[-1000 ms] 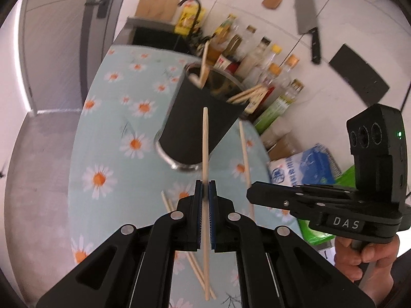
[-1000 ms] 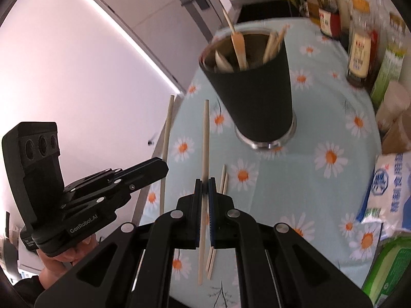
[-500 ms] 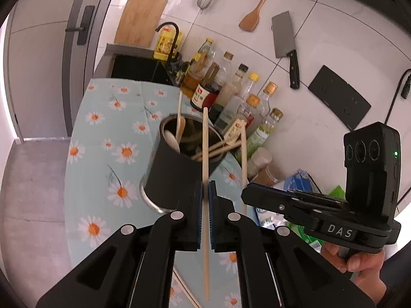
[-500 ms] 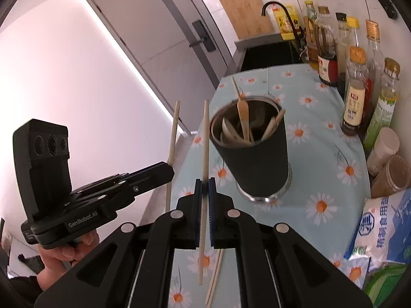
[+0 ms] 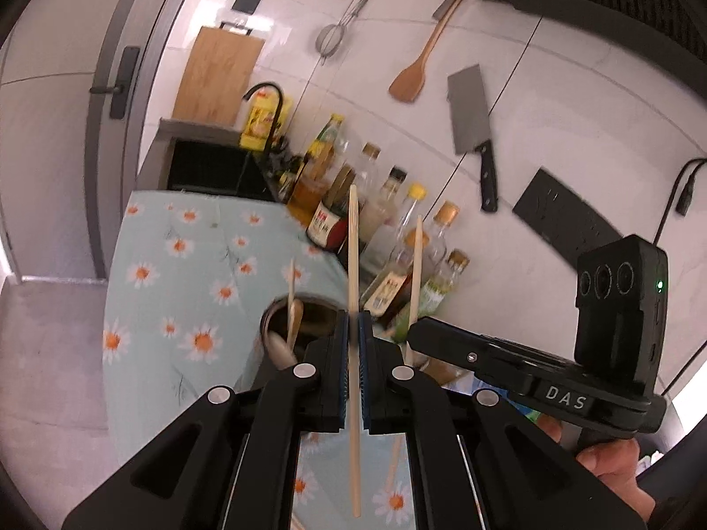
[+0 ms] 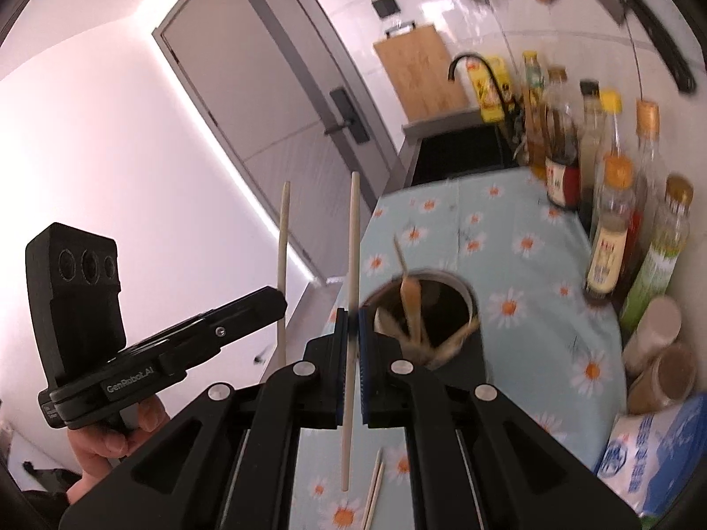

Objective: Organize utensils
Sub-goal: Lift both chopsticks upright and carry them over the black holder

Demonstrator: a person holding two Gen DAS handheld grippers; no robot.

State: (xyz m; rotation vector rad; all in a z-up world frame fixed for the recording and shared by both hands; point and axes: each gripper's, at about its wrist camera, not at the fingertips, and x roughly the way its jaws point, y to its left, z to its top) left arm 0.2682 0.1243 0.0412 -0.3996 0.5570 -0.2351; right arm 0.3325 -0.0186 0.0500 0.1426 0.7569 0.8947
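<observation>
Both tools have been raised off the counter (image 6: 521,238), each clamped on one chopstick: left tool (image 5: 352,344), chopstick (image 5: 353,265); right tool (image 6: 352,340), chopstick (image 6: 352,265). Holder (image 6: 446,309) now just below; drop-in judged next. Two chopsticks (image 6: 374,486) left lying.

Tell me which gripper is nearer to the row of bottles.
Right. The right gripper is between the left gripper and the bottles; the left gripper is out toward the table's edge.
</observation>
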